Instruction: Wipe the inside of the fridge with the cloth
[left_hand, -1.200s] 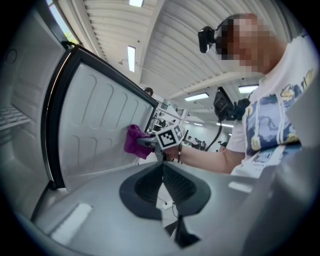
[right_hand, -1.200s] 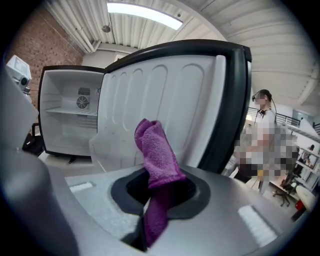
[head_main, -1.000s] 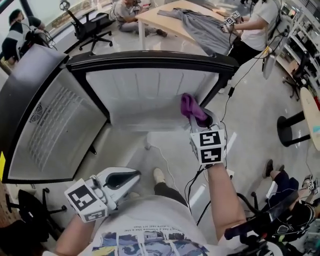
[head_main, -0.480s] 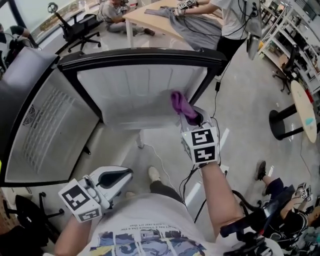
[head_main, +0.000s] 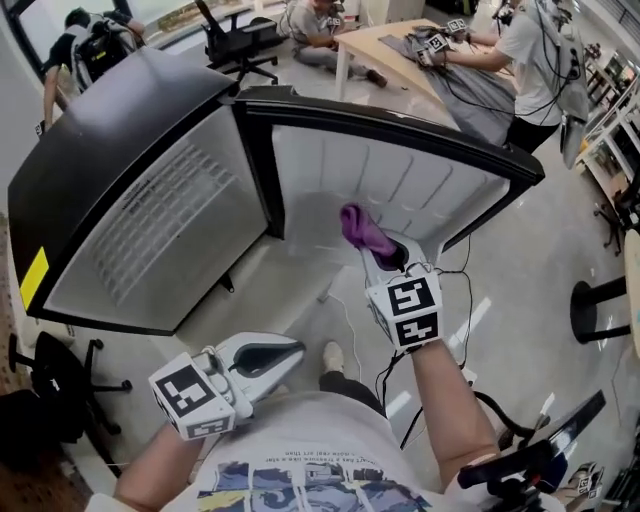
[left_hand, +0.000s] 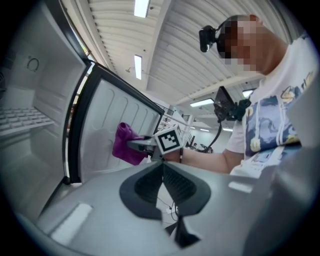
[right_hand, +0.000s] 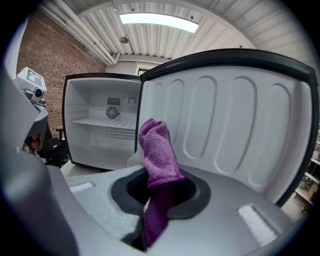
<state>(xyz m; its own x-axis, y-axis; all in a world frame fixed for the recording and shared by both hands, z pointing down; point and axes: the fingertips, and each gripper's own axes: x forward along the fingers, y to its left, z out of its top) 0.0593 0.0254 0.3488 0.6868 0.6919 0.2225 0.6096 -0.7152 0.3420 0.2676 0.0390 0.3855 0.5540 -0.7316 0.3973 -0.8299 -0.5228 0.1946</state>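
Observation:
The small fridge (head_main: 120, 140) stands open, its white interior and wire shelf (right_hand: 102, 122) showing in the right gripper view. Its door swings out to the right, ribbed white inner panel (head_main: 400, 185) facing me. My right gripper (head_main: 385, 255) is shut on a purple cloth (head_main: 362, 228), which sticks up from the jaws (right_hand: 157, 147) close in front of the door panel's lower part; contact cannot be told. The left gripper view also catches the cloth (left_hand: 125, 144). Low by my waist, my left gripper (head_main: 275, 355) is shut with nothing in it (left_hand: 162, 170).
Behind the fridge stands a wooden table (head_main: 400, 50) with grey fabric, with people working at it. An office chair (head_main: 240, 40) is at the back left, another (head_main: 60, 390) near my left. A cable (head_main: 345, 320) trails over the floor by my shoe (head_main: 333, 355).
My head turned, so the fridge body now fills the left of the view. The right gripper with the cloth stayed near the door panel's lower part. The left gripper barely moved.

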